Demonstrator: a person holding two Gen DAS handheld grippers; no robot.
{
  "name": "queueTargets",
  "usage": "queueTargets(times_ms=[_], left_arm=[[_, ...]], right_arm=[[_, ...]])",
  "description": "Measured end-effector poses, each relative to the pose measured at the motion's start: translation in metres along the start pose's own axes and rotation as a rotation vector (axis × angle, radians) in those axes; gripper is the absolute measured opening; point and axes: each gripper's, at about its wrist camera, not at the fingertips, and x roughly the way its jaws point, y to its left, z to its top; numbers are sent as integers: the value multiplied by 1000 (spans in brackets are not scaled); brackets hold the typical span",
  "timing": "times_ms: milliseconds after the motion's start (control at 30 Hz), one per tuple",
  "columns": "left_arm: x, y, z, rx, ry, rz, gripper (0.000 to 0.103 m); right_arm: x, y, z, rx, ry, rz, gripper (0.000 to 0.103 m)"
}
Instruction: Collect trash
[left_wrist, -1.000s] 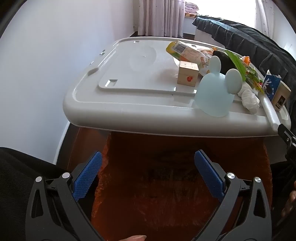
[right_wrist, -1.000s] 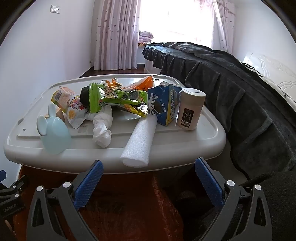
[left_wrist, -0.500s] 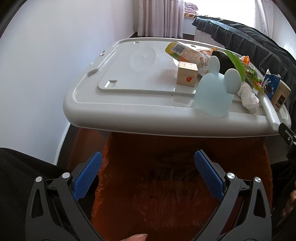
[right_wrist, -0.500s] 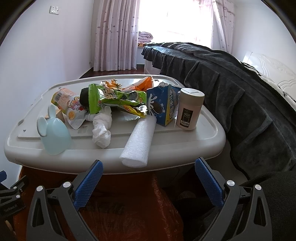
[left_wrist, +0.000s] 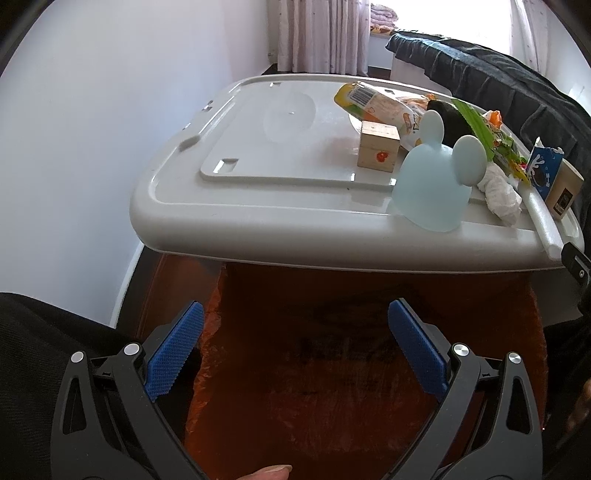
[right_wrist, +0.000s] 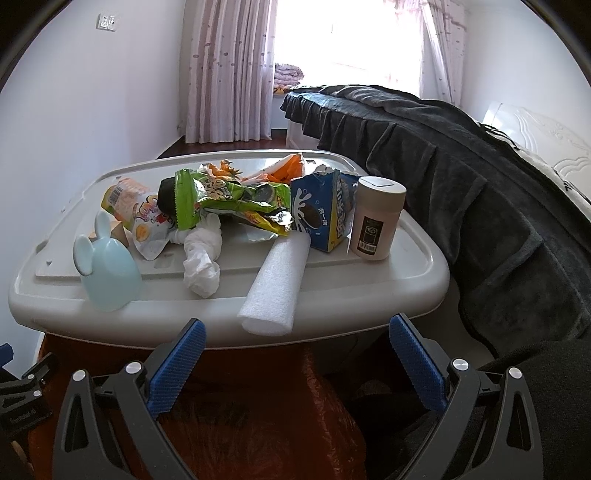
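Right wrist: foam tube (right_wrist: 276, 283) at 12 o'clock, light, squashy; pinch mid-length. Both tongs (right_wrist: 293, 365) (left_wrist: 295, 350) gape, empty.

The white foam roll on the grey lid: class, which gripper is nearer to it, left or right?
Right. The right gripper sits just below the white foam roll's overhanging end. The left gripper is farther, off to the roll's left, nearer the blue mouse-eared cup.
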Motion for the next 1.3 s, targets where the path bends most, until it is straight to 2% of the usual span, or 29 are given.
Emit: queueTargets(times_ms=[67,367,967,1067,1200,1300], left_arm=[[0,0,-1,10,29,11,97],[-1,0,-2,4,2,2,97],[-1,-5,0,8,19,7,97],[-2,-5,0,8,14,5,97],[-3,-7,-1,5,15,-6,97],[-3,-10,0,9,14,-14,97]], right_arm=[[0,0,0,0,-1,1,98],[-1,0,0,6,-3,-1,98],[0,-3,0,-1,-10,-4,98],[-5,-16,6,-11,-37,9,98],[-1,-53,28,4,-45,53,98],[15,-79,49,-69,-53,35,98]])
